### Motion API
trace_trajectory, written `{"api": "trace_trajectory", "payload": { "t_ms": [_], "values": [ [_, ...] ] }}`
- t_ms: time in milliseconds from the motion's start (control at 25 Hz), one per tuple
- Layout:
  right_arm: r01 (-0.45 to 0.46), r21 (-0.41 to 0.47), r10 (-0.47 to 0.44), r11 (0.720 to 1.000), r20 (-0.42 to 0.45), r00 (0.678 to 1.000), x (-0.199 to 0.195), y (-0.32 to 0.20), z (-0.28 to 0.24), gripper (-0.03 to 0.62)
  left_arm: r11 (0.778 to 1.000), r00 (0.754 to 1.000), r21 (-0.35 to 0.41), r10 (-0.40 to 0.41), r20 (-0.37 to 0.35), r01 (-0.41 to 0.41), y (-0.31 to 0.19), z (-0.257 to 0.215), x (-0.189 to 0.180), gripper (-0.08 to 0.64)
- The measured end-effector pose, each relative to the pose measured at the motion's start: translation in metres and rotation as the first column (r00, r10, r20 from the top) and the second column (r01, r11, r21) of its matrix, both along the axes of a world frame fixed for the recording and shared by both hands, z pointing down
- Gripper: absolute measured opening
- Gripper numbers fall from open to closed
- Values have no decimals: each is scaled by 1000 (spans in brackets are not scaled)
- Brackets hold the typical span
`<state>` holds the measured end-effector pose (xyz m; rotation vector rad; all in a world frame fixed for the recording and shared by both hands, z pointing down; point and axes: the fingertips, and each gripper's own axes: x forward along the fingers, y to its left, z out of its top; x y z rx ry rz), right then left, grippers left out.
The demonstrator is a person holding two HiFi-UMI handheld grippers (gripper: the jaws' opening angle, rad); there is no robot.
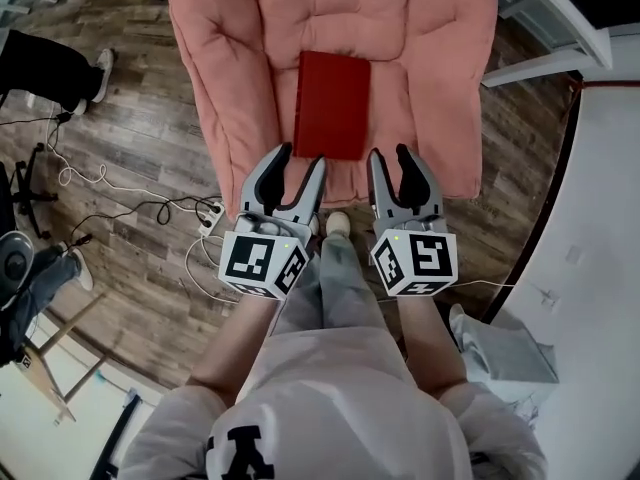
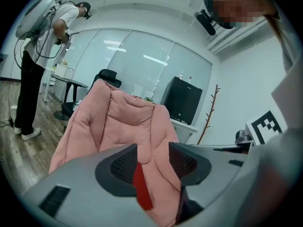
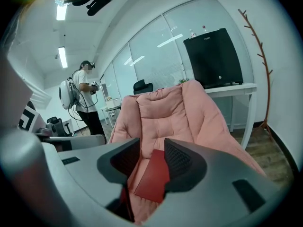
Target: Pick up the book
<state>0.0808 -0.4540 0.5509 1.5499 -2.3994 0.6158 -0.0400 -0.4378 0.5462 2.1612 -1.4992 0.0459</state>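
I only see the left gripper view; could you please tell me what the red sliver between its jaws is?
Observer: A flat red rectangular book, lying closed on the pink padded chair, on its seat.
Operator: Where is the right gripper?
Observer: The right gripper is by the book's near right corner, the left gripper by its near left.
Operator: Is the right one gripping?
Observer: No, its jaws stand apart, pressing nothing.
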Motion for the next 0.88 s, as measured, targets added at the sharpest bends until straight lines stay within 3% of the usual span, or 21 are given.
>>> {"api": "trace_trajectory", "payload": {
  "t_ms": [880],
  "values": [
    [30,-146,-34,989,-26,999,-12,-36,153,209,983,999,-176,-38,29,42,-40,151,-1,222]
  ]
}}
